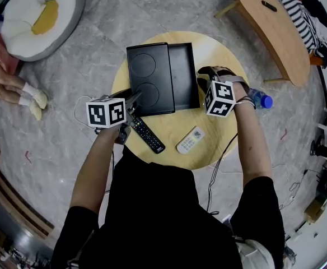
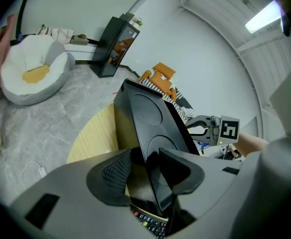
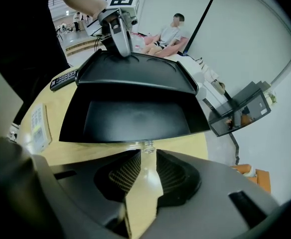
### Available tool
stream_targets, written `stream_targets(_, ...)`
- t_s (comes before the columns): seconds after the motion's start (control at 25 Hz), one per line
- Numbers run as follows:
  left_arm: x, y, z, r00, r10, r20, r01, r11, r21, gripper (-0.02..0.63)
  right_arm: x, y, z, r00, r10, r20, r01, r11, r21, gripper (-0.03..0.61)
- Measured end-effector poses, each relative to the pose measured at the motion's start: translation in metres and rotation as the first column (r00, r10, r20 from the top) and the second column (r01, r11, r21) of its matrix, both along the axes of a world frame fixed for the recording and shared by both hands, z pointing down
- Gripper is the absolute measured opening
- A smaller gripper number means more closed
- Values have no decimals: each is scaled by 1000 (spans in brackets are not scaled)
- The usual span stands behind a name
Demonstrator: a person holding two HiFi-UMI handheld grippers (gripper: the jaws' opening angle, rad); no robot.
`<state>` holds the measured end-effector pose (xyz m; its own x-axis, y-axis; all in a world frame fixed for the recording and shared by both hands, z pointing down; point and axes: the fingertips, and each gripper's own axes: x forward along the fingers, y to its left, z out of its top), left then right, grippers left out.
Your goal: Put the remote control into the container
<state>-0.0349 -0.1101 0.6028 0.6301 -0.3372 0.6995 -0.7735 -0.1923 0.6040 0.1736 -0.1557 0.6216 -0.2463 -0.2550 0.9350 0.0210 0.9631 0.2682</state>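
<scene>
The left gripper [image 2: 148,169] has its jaws pinched on one edge of the black lid [image 2: 150,113], which rises tilted away from them. The right gripper [image 3: 146,166] holds nothing. Its jaws stand only a narrow slit apart, with bare surface [image 3: 140,198] showing through, just short of the open container [image 3: 135,118].

Neither remote is inside yet. The black remote control [image 1: 147,134] lies on the surface directly under the left gripper [image 1: 134,98], and the white remote control [image 1: 190,140] lies just beside it, toward the near edge.

The weakest point is probably the lid. It is held by a thin edge only, so a small twist of that hand could let it slip and drop back over the container, shutting off the opening. The right gripper [image 1: 204,80] looks like the free one for the pick-up, but its jaws seem too close together to take a remote. If they came down without spreading first, they would likely push the remote along the surface, perhaps off the rim.

The reach itself passes beneath the raised lid and close to the left gripper (a tight spot for two tools), so a bump there could knock the lid loose. The water bottle [image 1: 260,100] sits at the edge by the right wrist and could be tipped off by a backward swing.
</scene>
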Motion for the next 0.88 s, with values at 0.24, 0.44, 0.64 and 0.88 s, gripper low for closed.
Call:
stream_targets(0.24, 0, 1, 2, 1000, -3, -7, 3, 1000, -4, 172, -5, -1, 6, 999, -43, -27, 43, 999, -1, 82)
stream_targets(0.44, 1, -1, 0, 1000, -7, -13, 7, 1000, 3, 172, -7, -4, 11, 996, -63, -55, 63, 998, -6, 75)
stream_targets(0.64, 1, 3, 4, 1000, -11, -21, 11, 1000, -19, 172, -4, -5, 11, 998, -34, -54, 33, 999, -20, 75)
stream_targets(0.88, 0, 4, 6, 1000, -11, -29, 11, 1000, -23, 172, 12, -6, 13, 996, 18, -90, -20, 1000, -19, 75)
